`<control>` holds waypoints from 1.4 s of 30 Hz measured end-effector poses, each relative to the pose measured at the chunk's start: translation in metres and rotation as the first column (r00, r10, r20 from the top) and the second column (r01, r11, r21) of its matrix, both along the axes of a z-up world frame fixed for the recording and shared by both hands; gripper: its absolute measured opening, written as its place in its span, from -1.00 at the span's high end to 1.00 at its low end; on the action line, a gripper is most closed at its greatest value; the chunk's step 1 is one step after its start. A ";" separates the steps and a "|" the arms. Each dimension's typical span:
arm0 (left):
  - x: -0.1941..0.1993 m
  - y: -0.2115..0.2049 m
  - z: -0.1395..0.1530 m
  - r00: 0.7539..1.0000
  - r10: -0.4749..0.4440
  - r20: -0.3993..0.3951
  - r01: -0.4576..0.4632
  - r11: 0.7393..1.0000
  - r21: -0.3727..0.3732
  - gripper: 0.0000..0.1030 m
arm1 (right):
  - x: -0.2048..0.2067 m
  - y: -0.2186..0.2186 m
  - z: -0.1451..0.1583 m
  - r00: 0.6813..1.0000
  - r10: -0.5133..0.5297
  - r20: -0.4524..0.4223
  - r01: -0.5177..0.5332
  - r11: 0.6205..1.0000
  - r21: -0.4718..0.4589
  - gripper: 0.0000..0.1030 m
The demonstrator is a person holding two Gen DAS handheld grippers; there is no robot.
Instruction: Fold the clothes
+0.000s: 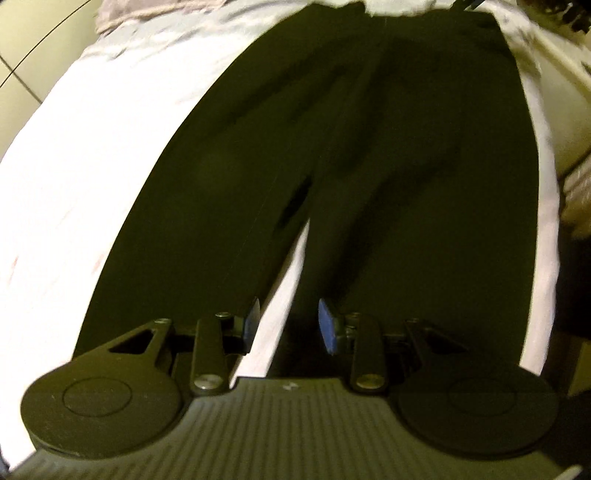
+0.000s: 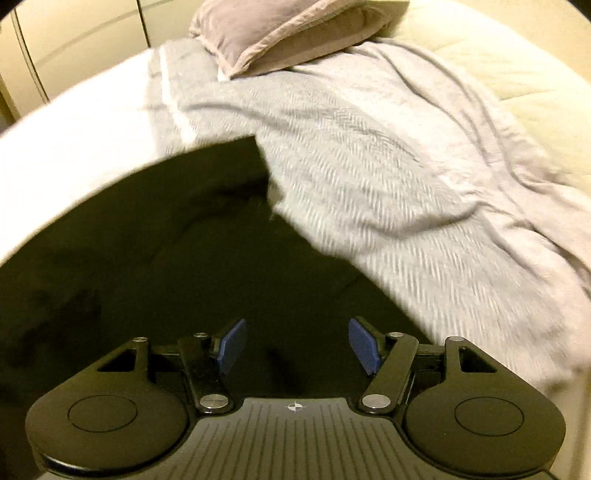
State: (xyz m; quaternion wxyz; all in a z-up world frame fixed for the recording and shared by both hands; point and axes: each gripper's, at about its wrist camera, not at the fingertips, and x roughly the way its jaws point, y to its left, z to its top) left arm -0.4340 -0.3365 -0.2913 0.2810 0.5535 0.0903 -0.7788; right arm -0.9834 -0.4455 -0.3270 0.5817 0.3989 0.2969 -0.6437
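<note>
Black trousers [image 1: 369, 147] lie flat on the white bed sheet [image 1: 74, 166], with both legs running toward the camera and a narrow wedge of sheet between them. My left gripper [image 1: 290, 325] hangs over that wedge near the leg ends, open, its blue pads [image 1: 328, 325] apart with nothing between them. In the right wrist view the trousers [image 2: 184, 240] fill the lower left. My right gripper [image 2: 298, 345] stands open above the black cloth and holds nothing. Both views are blurred by motion.
A grey knitted blanket [image 2: 369, 166] lies crumpled along the trousers' right edge and overlaps it. A taupe pillow [image 2: 258, 33] rests at the head of the bed. A cream duvet [image 2: 517, 74] lies beyond. Tiled floor [image 1: 29, 37] shows past the bed's left edge.
</note>
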 end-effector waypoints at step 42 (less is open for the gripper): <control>-0.188 -0.067 -0.038 0.979 -0.199 0.051 0.194 0.977 0.087 0.34 | -0.082 -0.101 -0.094 0.712 0.018 0.702 -0.207 0.961 0.185 0.86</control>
